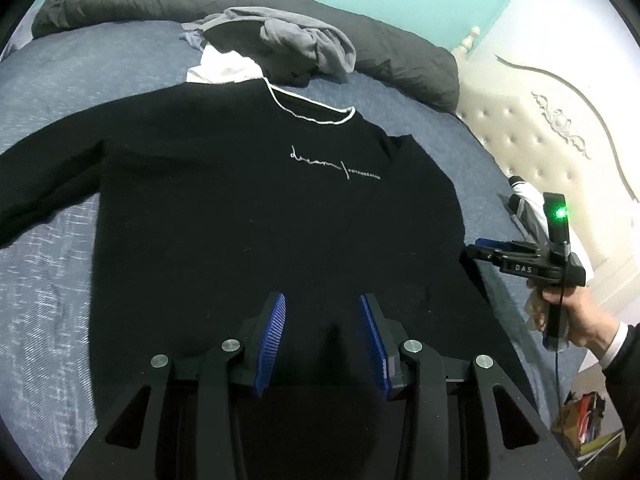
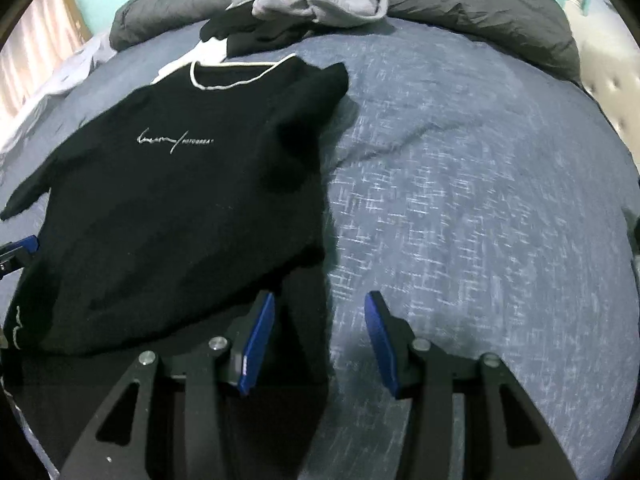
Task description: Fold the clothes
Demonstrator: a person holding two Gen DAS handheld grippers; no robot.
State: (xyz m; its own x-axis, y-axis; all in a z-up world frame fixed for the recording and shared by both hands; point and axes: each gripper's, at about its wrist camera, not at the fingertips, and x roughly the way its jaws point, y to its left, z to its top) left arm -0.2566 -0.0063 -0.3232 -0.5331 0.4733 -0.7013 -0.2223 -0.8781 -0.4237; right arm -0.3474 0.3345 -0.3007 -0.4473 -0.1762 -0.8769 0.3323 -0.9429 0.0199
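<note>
A black sweater point(image 1: 248, 208) with a white-edged collar and white script on the chest lies front up on the bed; it also shows in the right wrist view point(image 2: 168, 200). Its right sleeve is folded in over the body; its left sleeve point(image 1: 44, 184) stretches out to the left. My left gripper point(image 1: 323, 300) is open and empty above the sweater's hem. My right gripper point(image 2: 320, 300) is open and empty at the sweater's lower right edge, half over the bedspread. It also shows in the left wrist view point(image 1: 480, 254), held by a hand.
The bed has a blue-grey bedspread point(image 2: 460, 200). A pile of grey, black and white clothes point(image 1: 280, 48) lies beyond the collar. A dark duvet point(image 1: 400, 52) runs along the far edge. A cream tufted headboard point(image 1: 540, 128) stands at right.
</note>
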